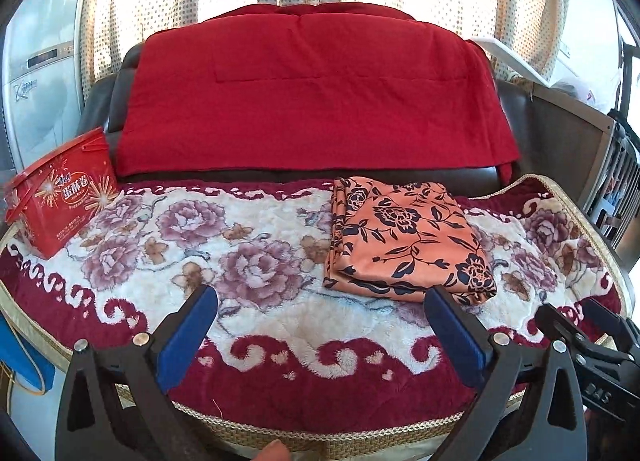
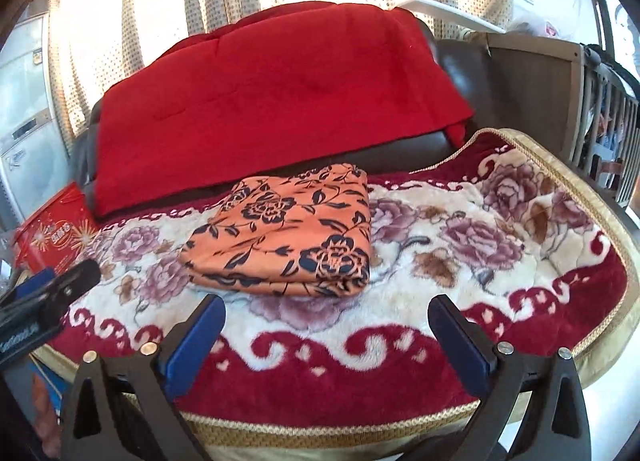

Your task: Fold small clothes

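orange floral cloth — folded, flat, rectangular

A plush floral blanket in cream, mauve roses and dark red scrollwork, edged with woven gold trim, covers the seat of a dark leather sofa. On it lies a folded orange cloth with dark blue flowers, set toward the right side and close to the backrest. At the far left edge of the blanket stands a red box with Chinese lettering, well apart from the cloth. A red quilt drapes over the backrest
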